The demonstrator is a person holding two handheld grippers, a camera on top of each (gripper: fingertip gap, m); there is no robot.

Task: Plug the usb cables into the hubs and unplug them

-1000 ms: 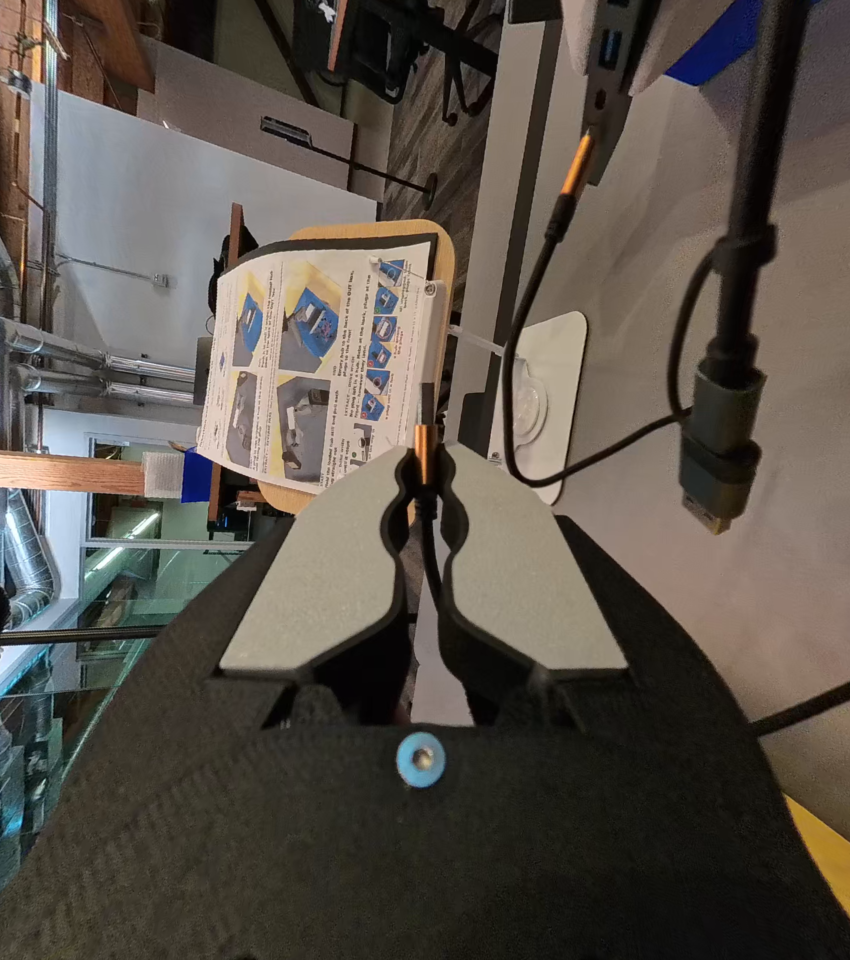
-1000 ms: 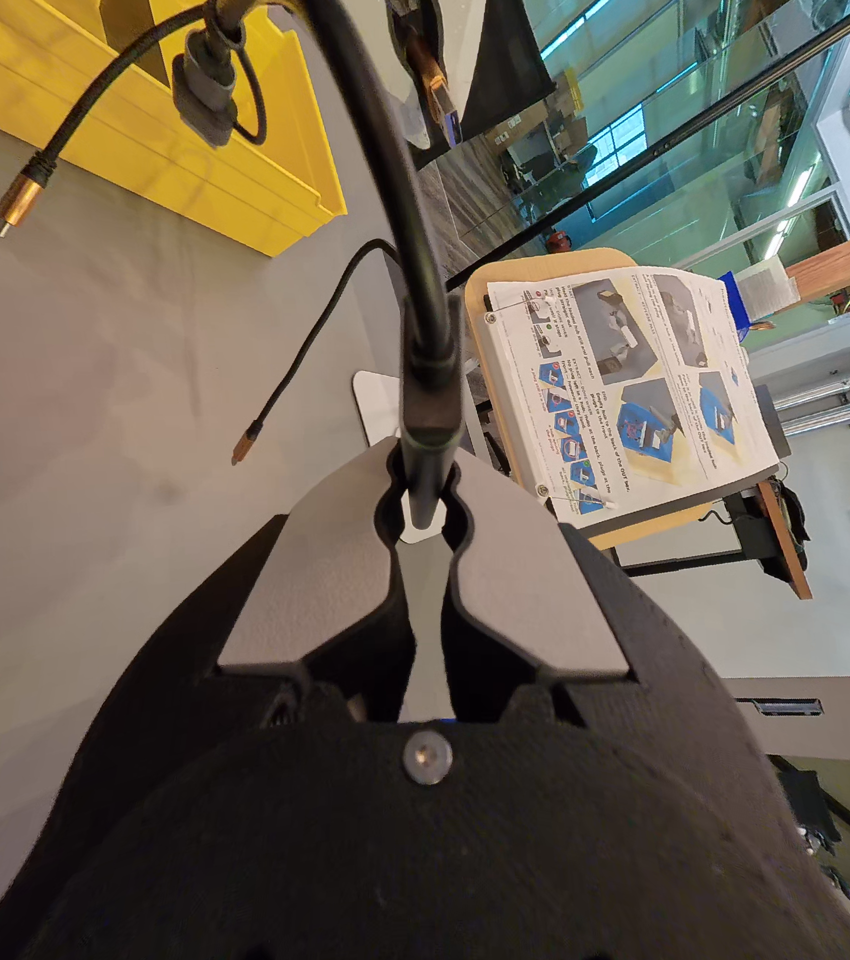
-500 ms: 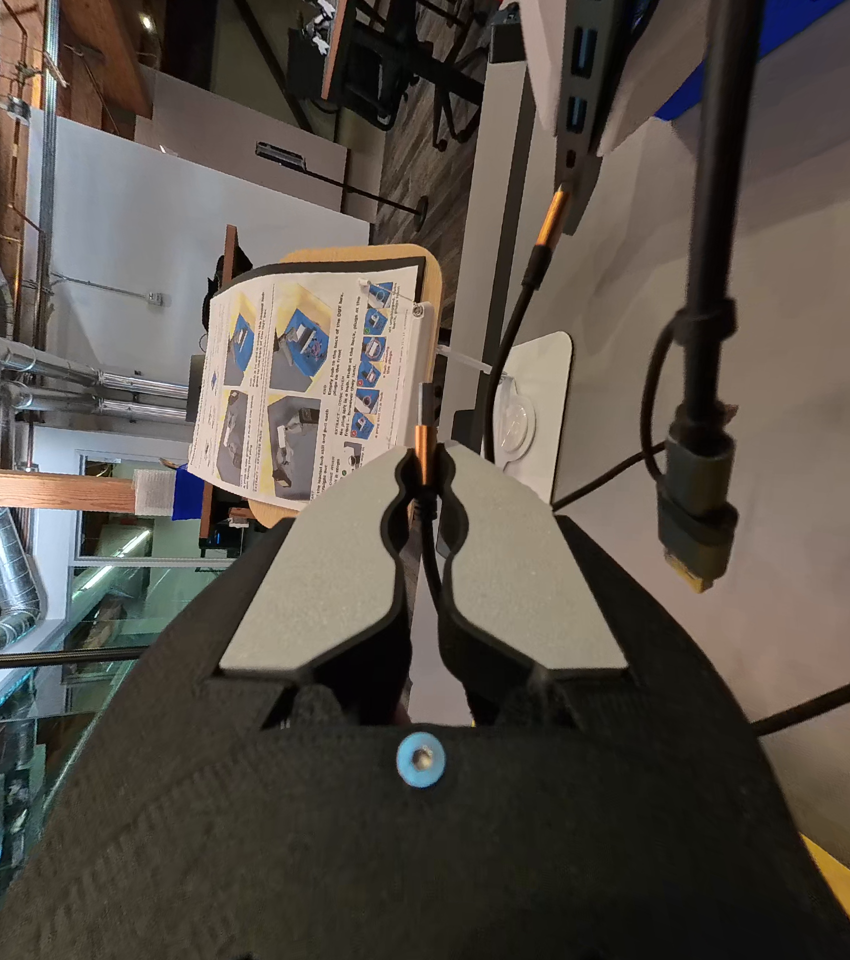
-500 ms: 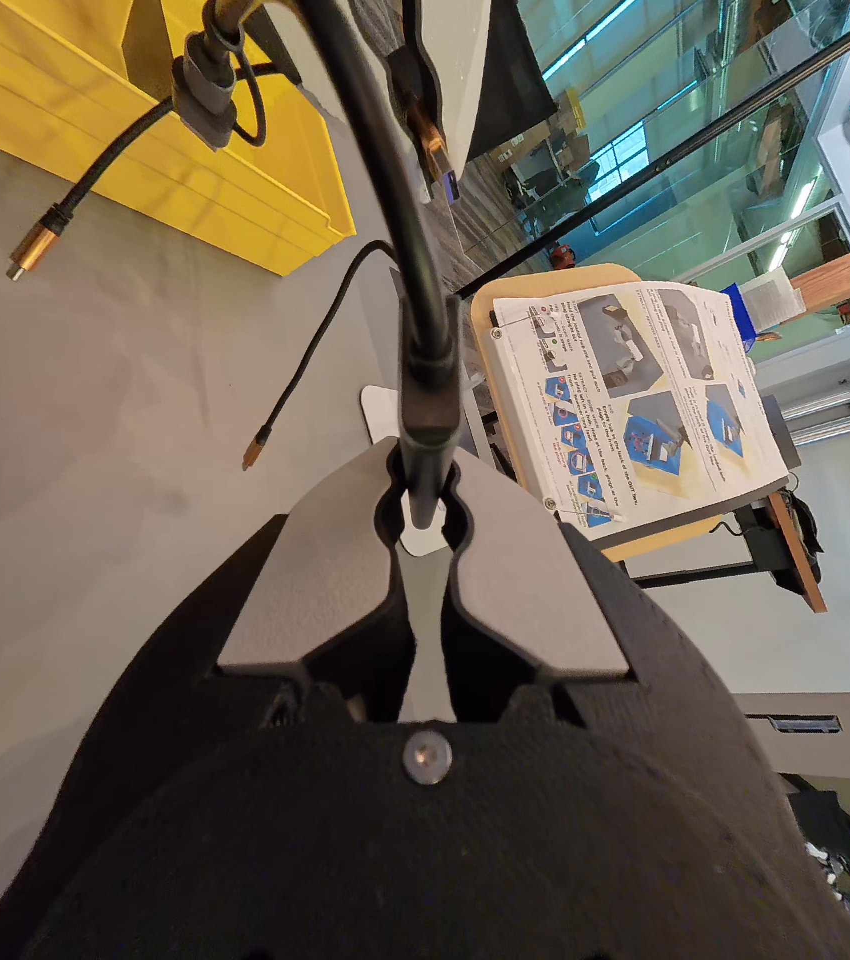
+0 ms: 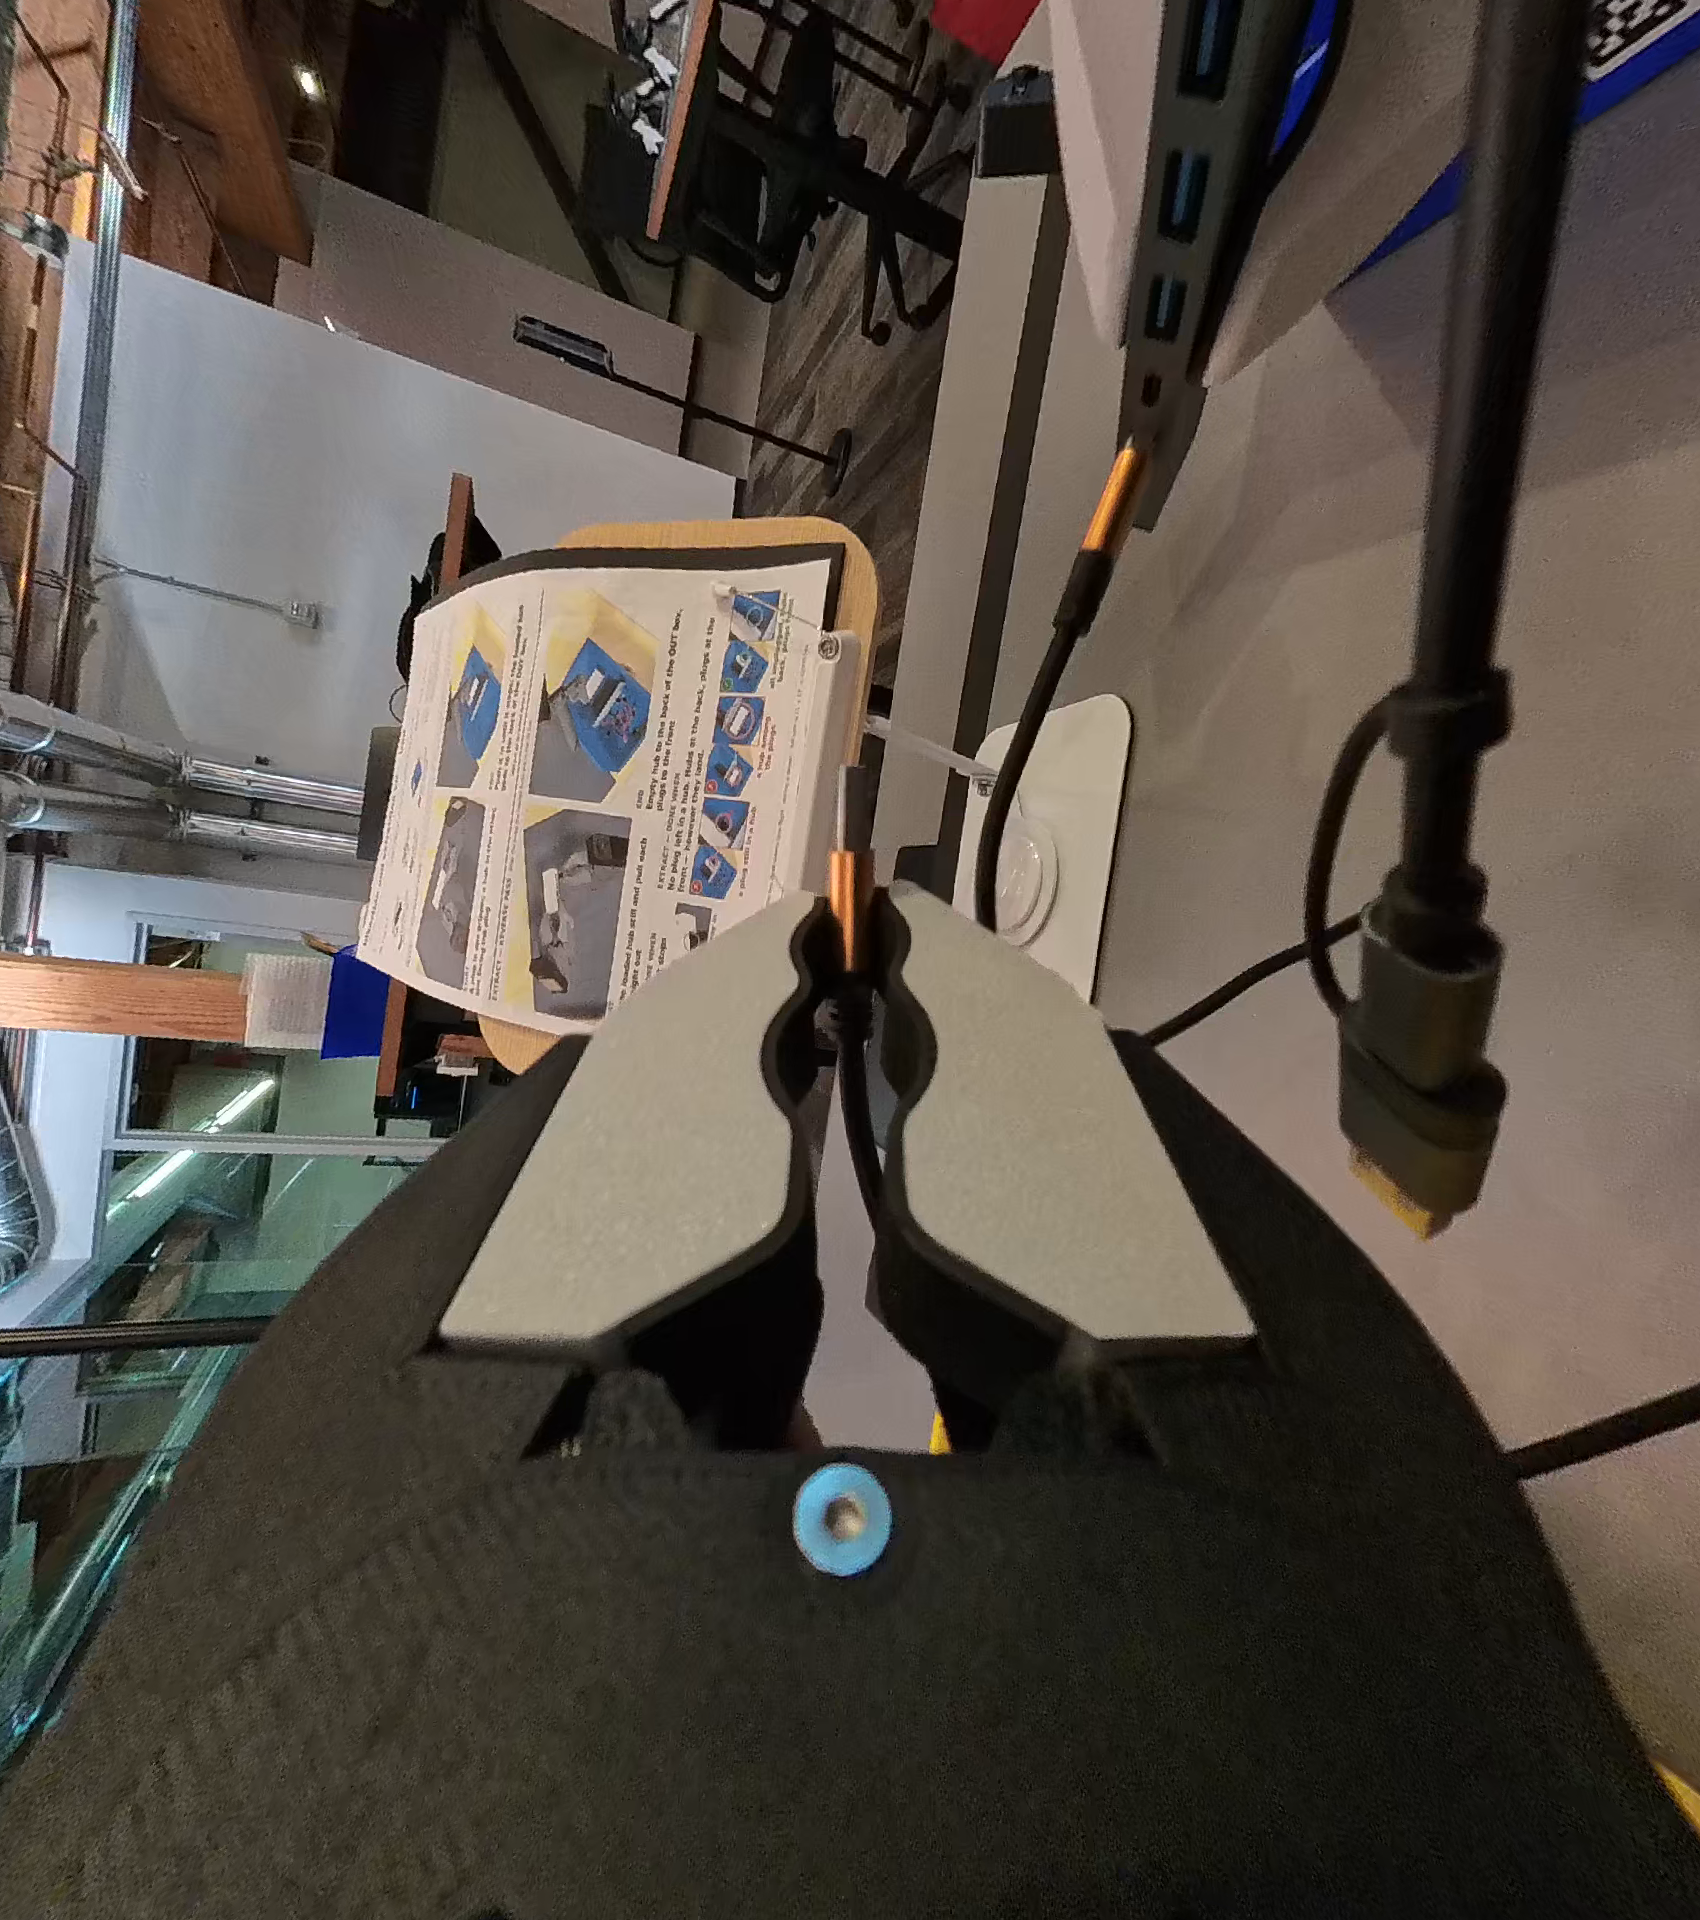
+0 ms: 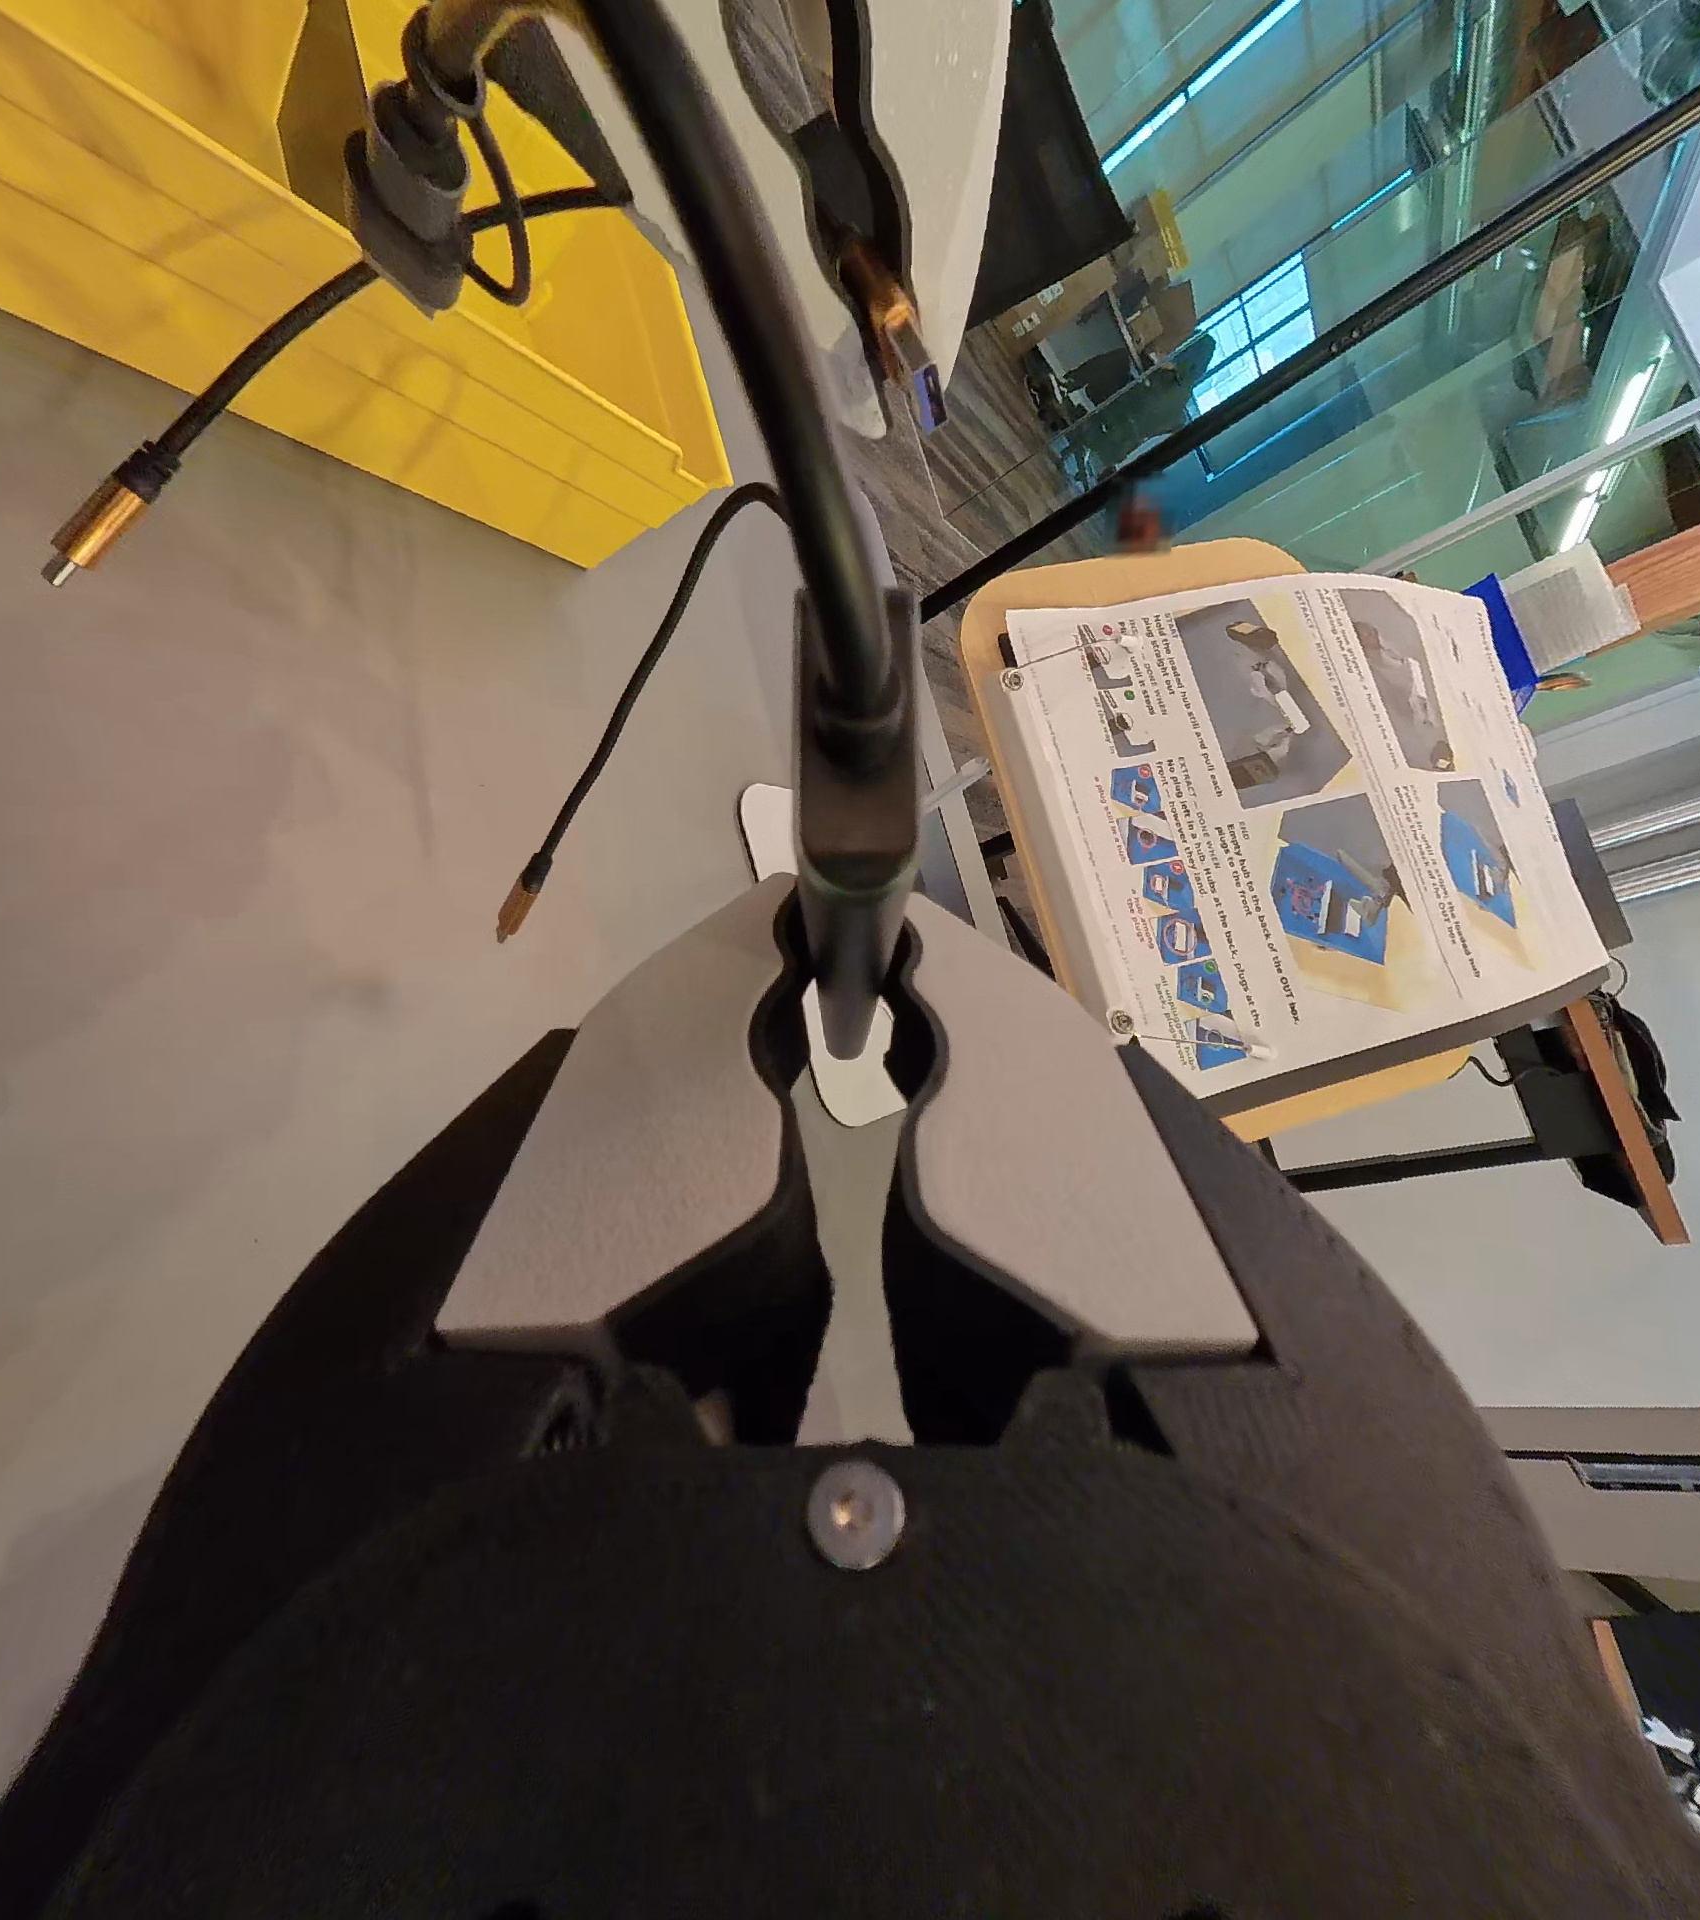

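My left gripper is shut on a copper USB plug; its thin black cable runs back between the fingers. My right gripper is shut on a dark hub, held edge-on above the grey table. In the left wrist view the hub is at the top right with blue ports facing me. A thick black cable hangs from the hub and ends in a grey, gold-tipped plug. In the right wrist view the held copper plug shows near the top, close to the hub's cable.
A thin cable's copper plug lies on the table; another copper plug lies by a yellow bin. A white pad sits at the table's far edge. A board with a printed sheet stands beyond it. My hands' fingertips stand some 10 cm from each other.
The two grippers have drawn closer together. The hub and its hanging cable look larger and lower in the left wrist view. Both grips are unchanged.
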